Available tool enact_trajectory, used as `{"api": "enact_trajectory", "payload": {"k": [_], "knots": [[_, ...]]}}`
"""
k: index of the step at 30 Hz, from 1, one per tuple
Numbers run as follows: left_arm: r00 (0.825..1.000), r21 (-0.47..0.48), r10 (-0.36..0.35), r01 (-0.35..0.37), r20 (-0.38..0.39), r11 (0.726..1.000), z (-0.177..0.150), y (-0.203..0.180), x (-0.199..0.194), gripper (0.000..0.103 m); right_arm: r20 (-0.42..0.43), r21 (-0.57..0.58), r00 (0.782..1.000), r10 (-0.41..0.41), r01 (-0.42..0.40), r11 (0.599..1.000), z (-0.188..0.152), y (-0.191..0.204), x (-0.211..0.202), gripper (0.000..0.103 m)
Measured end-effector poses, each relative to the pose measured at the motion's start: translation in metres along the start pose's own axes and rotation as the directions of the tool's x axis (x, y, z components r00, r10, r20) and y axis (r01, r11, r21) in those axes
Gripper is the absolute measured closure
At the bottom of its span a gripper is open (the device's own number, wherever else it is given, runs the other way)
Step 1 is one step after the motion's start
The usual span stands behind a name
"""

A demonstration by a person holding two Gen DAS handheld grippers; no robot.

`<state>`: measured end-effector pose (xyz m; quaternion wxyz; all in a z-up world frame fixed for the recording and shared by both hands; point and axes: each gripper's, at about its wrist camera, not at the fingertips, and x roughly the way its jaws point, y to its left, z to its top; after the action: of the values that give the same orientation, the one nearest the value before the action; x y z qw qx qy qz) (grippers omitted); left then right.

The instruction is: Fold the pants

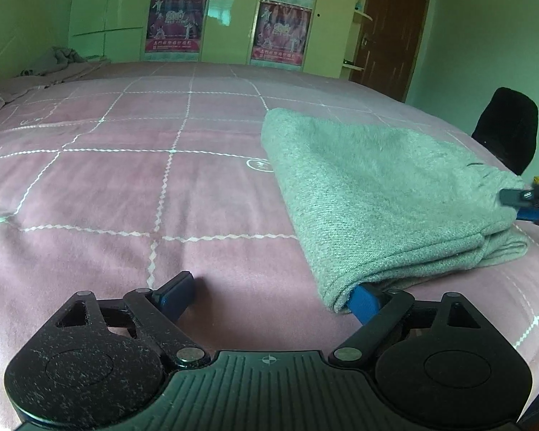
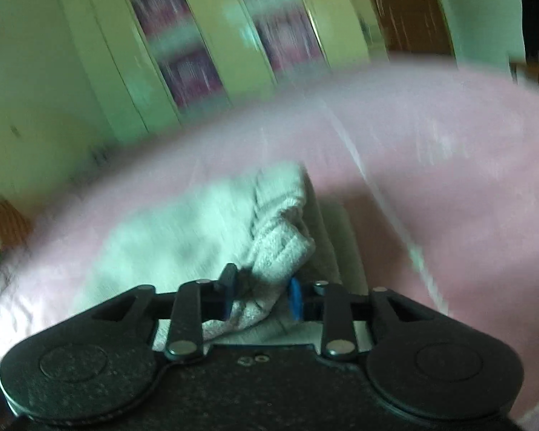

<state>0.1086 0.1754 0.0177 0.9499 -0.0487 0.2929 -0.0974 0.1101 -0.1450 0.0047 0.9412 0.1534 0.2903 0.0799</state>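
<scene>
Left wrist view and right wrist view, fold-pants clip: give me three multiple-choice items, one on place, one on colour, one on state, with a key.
1. Where do the folded pants lie on the bed cover in the left wrist view?
A. right half
B. left half
C. far edge by the wardrobe

2. What colour is the bed cover?
A. blue
B. pink with white grid lines
C. plain black

3. How do the left hand-held gripper jaws stand?
A. clamped together
B. wide apart
C. out of view

Key: 1 A, the pants fill the right side; 2 B, pink cloth crossed by white lines; 3 B, its two fingers stand far apart, one under the pants' near corner.
</scene>
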Motion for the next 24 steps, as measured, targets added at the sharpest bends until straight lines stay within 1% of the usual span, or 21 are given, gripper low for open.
{"api": "enact_trajectory", "payload": {"k": [1,2,3,4,5,7,9,10,11,12,14,15,16,17,18,21,22,23,24], "knots": [[1.000,-0.002,-0.005,0.005,0.001,1.000,0.000,0.000,-0.002,0.015,0.017,0.031,1.000,0.022,-0.022,0.999,-0.002,-0.005,-0.006,0.064],[1.000,-0.002,-0.012,0.012,0.001,1.000,0.000,0.000,-0.003,0.015,0.054,0.040,0.998,0.024,-0.026,0.999,-0.004,-0.006,-0.019,0.057],[1.000,0.000,-0.017,0.017,-0.001,1.000,-0.001,0.000,-0.003,0.015,0.083,0.033,0.997,0.009,-0.012,0.999,-0.005,-0.004,-0.029,0.036],[1.000,0.003,-0.020,0.020,-0.002,1.000,-0.001,0.000,-0.003,0.015,0.107,0.035,0.994,0.008,-0.012,0.999,-0.008,-0.004,-0.038,0.026],[1.000,0.003,-0.022,0.022,-0.005,1.000,-0.001,0.000,-0.002,0.015,0.113,0.047,0.993,0.022,-0.028,0.999,-0.009,-0.005,-0.042,0.026],[1.000,0.004,-0.022,0.022,-0.011,1.000,-0.001,-0.001,0.001,0.013,0.067,0.086,0.995,0.069,-0.074,0.994,-0.011,-0.010,-0.035,0.026],[1.000,0.012,-0.018,0.018,-0.012,1.000,-0.003,-0.001,0.003,0.012,-0.007,0.140,0.998,0.069,-0.068,0.988,-0.011,-0.015,-0.016,0.027],[1.000,0.019,-0.013,0.013,-0.011,1.000,-0.004,-0.002,0.004,0.011,-0.033,0.179,0.995,0.094,-0.087,0.980,-0.010,-0.019,-0.005,0.027],[1.000,0.026,-0.007,0.007,-0.011,1.000,-0.003,-0.002,0.005,0.011,-0.047,0.207,0.992,0.119,-0.107,0.972,-0.010,-0.020,0.002,0.027],[1.000,0.028,0.005,-0.005,-0.005,1.000,-0.002,-0.002,0.005,0.011,-0.054,0.218,0.991,0.124,-0.109,0.970,-0.009,-0.020,0.008,0.030],[1.000,0.008,0.009,-0.009,0.000,1.000,-0.001,0.002,0.005,0.011,-0.074,0.201,0.993,0.095,-0.078,0.977,-0.002,-0.012,0.017,0.057],[1.000,0.004,0.011,-0.011,0.003,1.000,-0.002,0.002,0.005,0.011,-0.080,0.177,0.994,0.069,-0.054,0.983,0.004,-0.006,0.018,0.068],[1.000,0.006,0.012,-0.013,0.004,1.000,-0.003,0.001,0.004,0.011,-0.053,0.169,0.995,0.087,-0.077,0.983,0.009,-0.001,0.013,0.071],[1.000,0.010,0.015,-0.015,0.005,1.000,-0.003,-0.001,0.004,0.011,-0.017,0.154,0.994,0.110,-0.106,0.982,0.015,0.006,0.005,0.071],[1.000,0.011,0.016,-0.016,0.006,1.000,-0.004,-0.001,0.005,0.011,0.033,0.112,0.990,0.139,-0.142,0.983,0.022,0.015,-0.009,0.071],[1.000,0.009,0.012,-0.012,0.008,1.000,-0.004,-0.002,0.004,0.010,0.140,0.032,0.965,0.220,-0.226,0.974,0.028,0.030,-0.042,0.071],[1.000,0.011,0.014,-0.014,0.008,1.000,-0.005,-0.003,0.005,0.010,0.165,0.015,0.960,0.227,-0.232,0.973,0.025,0.030,-0.051,0.071],[1.000,0.009,0.013,-0.013,0.007,1.000,-0.005,-0.002,0.005,0.010,0.173,0.013,0.961,0.213,-0.219,0.976,0.020,0.026,-0.053,0.071],[1.000,0.008,0.009,-0.009,0.007,1.000,-0.005,-0.002,0.005,0.009,0.163,0.022,0.970,0.182,-0.188,0.982,0.013,0.019,-0.049,0.072]]}}
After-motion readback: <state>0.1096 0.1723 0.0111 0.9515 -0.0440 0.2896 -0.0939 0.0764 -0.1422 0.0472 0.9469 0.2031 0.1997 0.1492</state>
